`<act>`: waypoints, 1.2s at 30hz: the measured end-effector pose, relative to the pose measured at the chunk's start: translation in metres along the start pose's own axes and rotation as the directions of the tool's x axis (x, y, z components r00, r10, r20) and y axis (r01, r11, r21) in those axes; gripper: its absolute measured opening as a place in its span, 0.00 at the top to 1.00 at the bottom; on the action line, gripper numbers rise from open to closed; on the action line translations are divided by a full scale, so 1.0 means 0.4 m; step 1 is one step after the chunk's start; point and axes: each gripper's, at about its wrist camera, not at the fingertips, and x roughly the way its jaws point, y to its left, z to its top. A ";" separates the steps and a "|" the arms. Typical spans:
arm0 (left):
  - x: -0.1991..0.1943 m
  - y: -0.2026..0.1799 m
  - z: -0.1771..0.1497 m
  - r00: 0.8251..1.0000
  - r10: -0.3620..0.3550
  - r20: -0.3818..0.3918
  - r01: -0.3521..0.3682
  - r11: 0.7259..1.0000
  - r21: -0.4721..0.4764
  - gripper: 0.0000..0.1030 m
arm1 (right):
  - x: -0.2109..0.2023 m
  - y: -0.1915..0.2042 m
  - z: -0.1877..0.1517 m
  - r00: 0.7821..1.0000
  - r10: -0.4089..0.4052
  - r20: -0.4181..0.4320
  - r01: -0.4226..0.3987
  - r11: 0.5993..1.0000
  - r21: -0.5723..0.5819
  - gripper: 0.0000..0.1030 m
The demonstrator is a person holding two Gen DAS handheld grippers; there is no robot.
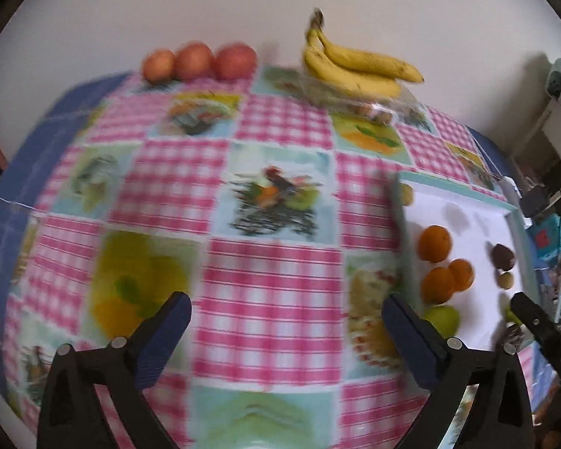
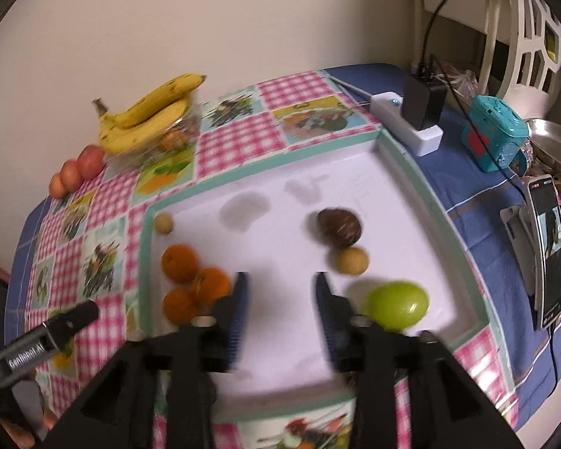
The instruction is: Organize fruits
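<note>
Three oranges (image 2: 190,280) sit clustered just inside the left wall of the white tray (image 2: 445,232), touching one another, which reads as a sort by kind already underway. A dark brown fruit (image 2: 339,229) lies toward the tray's far right with a small tan fruit (image 2: 351,260) touching its near side, and another small tan fruit (image 2: 163,222) rests in the tray's far left corner. A glossy green fruit (image 2: 397,305), smooth and round, lies near the tray's right wall.

Outside the tray, beyond its far left corner by the wall, a bunch of yellow bananas (image 2: 149,114) with dark speckles rests on crinkled clear wrapping, and three reddish apples (image 1: 198,60) stand in a row further left, apparently grouped on purpose.

The right hand-held gripper (image 2: 280,292) hovers over bare tray floor between the oranges and the green fruit, released and grasping nothing. The left hand-held gripper (image 1: 286,318) is spread wide over the checked cloth on the table (image 1: 243,262), left of the tray, also empty.
</note>
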 end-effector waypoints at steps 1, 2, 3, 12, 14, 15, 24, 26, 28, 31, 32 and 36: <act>-0.015 0.009 -0.011 1.000 0.018 0.022 -0.018 1.000 0.012 0.00 | -0.005 0.012 -0.013 1.000 0.005 0.002 -0.005 1.000 -0.009 0.33; -0.025 0.019 -0.019 0.998 0.040 0.043 -0.041 0.999 0.024 0.00 | -0.009 0.020 -0.024 1.000 0.010 0.002 -0.009 1.000 -0.014 0.30; -0.034 0.025 -0.027 0.997 0.053 0.057 -0.055 0.998 0.030 0.00 | -0.014 0.030 -0.038 1.000 0.016 0.001 -0.016 1.000 -0.018 0.30; -0.082 0.067 -0.100 0.994 0.092 0.061 -0.095 0.994 0.052 0.00 | -0.060 0.102 -0.128 0.999 0.042 0.017 -0.040 0.995 -0.090 0.09; -0.083 0.072 -0.104 0.991 0.126 0.042 -0.128 0.991 0.046 0.00 | -0.067 0.121 -0.146 0.999 0.052 0.012 -0.050 0.993 -0.110 0.09; -0.082 0.075 -0.107 0.989 0.145 0.034 -0.146 0.988 0.039 0.00 | -0.070 0.132 -0.154 0.999 0.051 0.011 -0.049 0.991 -0.123 0.09; -0.070 0.089 -0.114 0.970 0.245 0.000 -0.245 0.969 0.037 0.00 | -0.075 0.191 -0.188 1.000 0.023 0.005 -0.021 0.974 -0.225 0.09; -0.065 0.091 -0.115 0.971 0.240 -0.017 -0.240 0.970 0.034 0.00 | -0.072 0.191 -0.188 1.000 0.016 0.002 -0.015 0.975 -0.223 0.09; -0.061 0.093 -0.116 0.973 0.230 -0.032 -0.229 0.973 0.029 0.00 | -0.069 0.190 -0.188 1.000 0.013 -0.003 -0.013 0.975 -0.221 0.09; -0.061 0.094 -0.116 0.973 0.227 -0.036 -0.226 0.974 0.024 0.00 | -0.067 0.191 -0.188 1.000 0.005 -0.005 -0.006 0.976 -0.219 0.09; -0.062 0.094 -0.116 0.973 0.228 -0.033 -0.227 0.974 0.024 0.00 | -0.067 0.191 -0.188 1.000 0.005 -0.005 -0.006 0.976 -0.218 0.09; -0.062 0.095 -0.115 0.973 0.228 -0.032 -0.227 0.974 0.027 0.00 | -0.065 0.191 -0.188 1.000 -0.005 -0.011 0.003 0.976 -0.219 0.09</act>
